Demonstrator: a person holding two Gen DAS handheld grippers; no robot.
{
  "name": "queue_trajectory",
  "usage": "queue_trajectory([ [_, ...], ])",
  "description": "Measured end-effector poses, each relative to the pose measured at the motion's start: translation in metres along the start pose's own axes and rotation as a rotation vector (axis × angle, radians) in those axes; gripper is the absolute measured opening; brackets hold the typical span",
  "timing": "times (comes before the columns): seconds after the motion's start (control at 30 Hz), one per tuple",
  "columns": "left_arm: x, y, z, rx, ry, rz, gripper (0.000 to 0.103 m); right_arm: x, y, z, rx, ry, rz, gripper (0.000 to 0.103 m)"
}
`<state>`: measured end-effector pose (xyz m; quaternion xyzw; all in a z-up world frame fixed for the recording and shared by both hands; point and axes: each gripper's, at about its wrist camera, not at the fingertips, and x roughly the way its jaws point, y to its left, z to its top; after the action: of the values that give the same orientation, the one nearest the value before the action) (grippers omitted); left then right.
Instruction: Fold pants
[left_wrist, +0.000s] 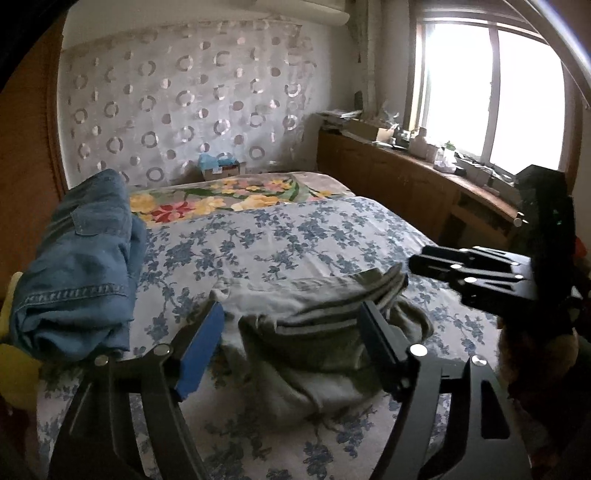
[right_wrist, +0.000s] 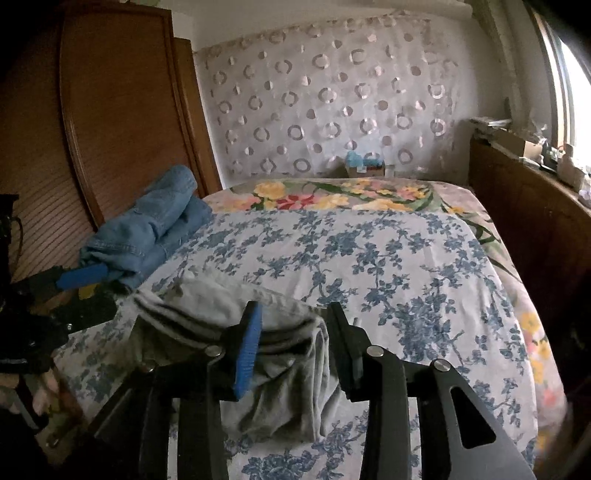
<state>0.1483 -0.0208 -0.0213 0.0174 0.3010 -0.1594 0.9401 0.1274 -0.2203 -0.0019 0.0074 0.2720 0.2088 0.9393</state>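
Grey pants (left_wrist: 314, 332) lie folded in a loose bundle on the blue-flowered bedsheet (left_wrist: 295, 240); they also show in the right wrist view (right_wrist: 266, 354). My left gripper (left_wrist: 291, 314) is open, its fingers on either side of the bundle's near end, not closed on it. My right gripper (right_wrist: 295, 314) is open above the bundle's right end and also appears from the side in the left wrist view (left_wrist: 417, 264). The left gripper's blue pad (right_wrist: 83, 277) shows at the left in the right wrist view.
Folded blue jeans (left_wrist: 81, 266) lie at the bed's left edge, next to a wooden wardrobe (right_wrist: 122, 110). A floral blanket (left_wrist: 221, 199) covers the far end. A small box (left_wrist: 221, 168) stands by the curtained wall. A cluttered wooden counter (left_wrist: 424, 173) runs under the window.
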Motion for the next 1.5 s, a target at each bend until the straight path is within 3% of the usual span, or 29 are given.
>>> queue_trajectory([
  [0.2,-0.004,0.006,-0.011,-0.013,0.010,-0.008,0.075,-0.012,-0.004,-0.018,-0.019,0.026,0.017,0.040],
  [0.5,0.005,0.022,-0.037,-0.029,0.043,0.051,0.075,-0.012,-0.010,-0.044,-0.021,0.104,0.016,0.040],
  [0.83,0.017,0.023,-0.059,-0.037,0.128,0.000,0.074,0.002,-0.010,-0.050,-0.015,0.153,0.041,0.039],
  [1.07,0.030,0.018,-0.063,-0.023,0.178,-0.010,0.055,0.013,-0.013,-0.053,0.013,0.181,0.049,0.038],
  [1.2,0.035,0.015,-0.063,-0.019,0.185,-0.016,0.048,0.014,-0.012,-0.052,0.001,0.189,0.069,0.023],
  [1.3,0.038,0.013,-0.062,-0.020,0.195,-0.030,0.033,0.015,-0.011,-0.052,-0.014,0.193,0.075,0.010],
  [1.37,0.035,0.011,-0.062,-0.010,0.184,-0.027,0.012,0.011,-0.012,-0.051,-0.019,0.161,0.049,0.006],
  [1.43,0.030,0.010,-0.061,0.001,0.165,0.024,0.010,0.004,-0.018,-0.050,-0.009,0.123,0.001,0.005],
  [1.5,0.025,0.013,-0.058,-0.019,0.147,0.023,0.010,0.001,-0.026,-0.050,0.032,0.119,0.022,0.005],
])
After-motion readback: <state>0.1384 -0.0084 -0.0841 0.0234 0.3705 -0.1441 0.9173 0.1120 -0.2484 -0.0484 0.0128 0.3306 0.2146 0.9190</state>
